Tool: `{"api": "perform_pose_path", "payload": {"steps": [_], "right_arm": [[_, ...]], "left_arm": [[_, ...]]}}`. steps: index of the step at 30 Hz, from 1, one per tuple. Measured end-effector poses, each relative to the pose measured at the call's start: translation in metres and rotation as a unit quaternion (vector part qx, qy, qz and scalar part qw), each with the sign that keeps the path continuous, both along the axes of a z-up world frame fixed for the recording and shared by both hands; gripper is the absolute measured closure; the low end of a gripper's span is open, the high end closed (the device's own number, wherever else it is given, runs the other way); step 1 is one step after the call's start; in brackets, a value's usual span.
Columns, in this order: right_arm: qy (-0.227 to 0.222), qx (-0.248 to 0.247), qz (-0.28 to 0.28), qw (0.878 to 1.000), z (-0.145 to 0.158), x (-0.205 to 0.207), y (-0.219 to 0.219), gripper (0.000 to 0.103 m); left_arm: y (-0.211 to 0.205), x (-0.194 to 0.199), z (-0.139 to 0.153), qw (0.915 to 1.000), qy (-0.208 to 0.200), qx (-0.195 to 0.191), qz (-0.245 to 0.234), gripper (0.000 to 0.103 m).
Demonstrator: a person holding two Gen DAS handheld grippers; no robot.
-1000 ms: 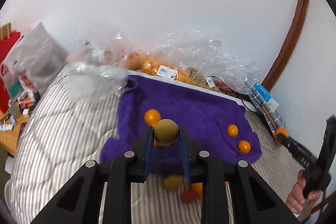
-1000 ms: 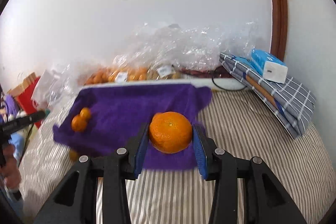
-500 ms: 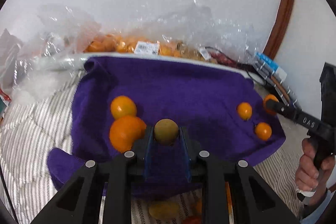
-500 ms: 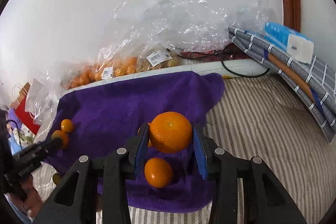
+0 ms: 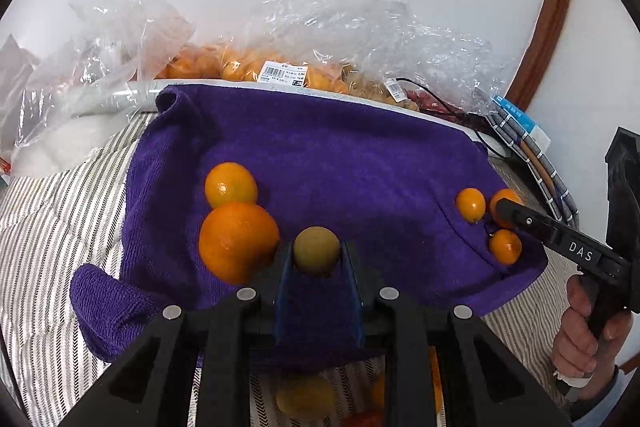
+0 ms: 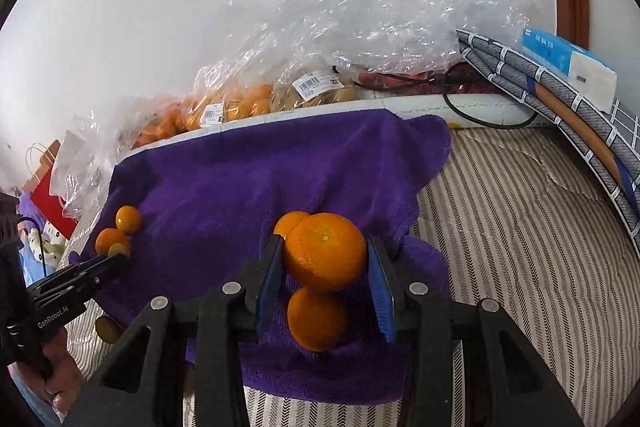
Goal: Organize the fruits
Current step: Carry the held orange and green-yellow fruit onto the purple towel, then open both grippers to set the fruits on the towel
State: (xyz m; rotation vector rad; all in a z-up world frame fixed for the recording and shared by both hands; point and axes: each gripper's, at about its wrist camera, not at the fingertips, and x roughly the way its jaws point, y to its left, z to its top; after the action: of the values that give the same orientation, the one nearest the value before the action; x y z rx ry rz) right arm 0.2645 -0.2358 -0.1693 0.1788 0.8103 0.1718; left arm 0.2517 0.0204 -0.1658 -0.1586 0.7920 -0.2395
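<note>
Round orange mandarin (image 6: 325, 251) sits mid-frame, clamped between the right gripper (image 6: 326, 267) jaws above the purple towel (image 6: 248, 183); left gripper (image 5: 317, 259) jaws clench a small olive-brown fruit (image 5: 316, 251).

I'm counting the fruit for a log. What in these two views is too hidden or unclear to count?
- Left wrist view: fruits below the purple towel sit behind the left claw; number unclear.
- Both views: bagged fruit blurs behind crinkled plastic.
- Right wrist view: an orange is mostly hidden by the large orange in the right claw.
</note>
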Motion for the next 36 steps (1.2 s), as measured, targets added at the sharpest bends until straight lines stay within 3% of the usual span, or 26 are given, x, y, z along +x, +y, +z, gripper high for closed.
{"api": "perform_pose_path", "payload": {"steps": [21, 26, 30, 34, 36], "right_arm": [[-0.002, -0.016, -0.007, 1.0, -0.003, 0.0, 0.004, 0.061], [-0.022, -0.026, -0.02, 0.999, 0.003, -0.007, 0.002, 0.051], [-0.028, -0.017, -0.026, 0.999, 0.007, -0.011, -0.002, 0.05], [-0.029, -0.033, -0.035, 0.998, 0.012, -0.015, 0.0, 0.05], [-0.036, -0.048, -0.041, 0.997, 0.018, -0.021, 0.004, 0.05]], "left_arm": [[-0.007, 0.008, -0.003, 0.9999, -0.005, -0.009, -0.003, 0.08], [-0.009, 0.007, -0.003, 0.9999, -0.005, -0.006, -0.007, 0.079], [-0.01, 0.006, -0.004, 0.9999, -0.005, -0.007, -0.007, 0.078], [-0.008, 0.002, 0.0, 0.9998, -0.013, -0.011, -0.006, 0.062], [-0.005, -0.002, 0.005, 0.9995, -0.027, -0.017, -0.006, 0.06]]}}
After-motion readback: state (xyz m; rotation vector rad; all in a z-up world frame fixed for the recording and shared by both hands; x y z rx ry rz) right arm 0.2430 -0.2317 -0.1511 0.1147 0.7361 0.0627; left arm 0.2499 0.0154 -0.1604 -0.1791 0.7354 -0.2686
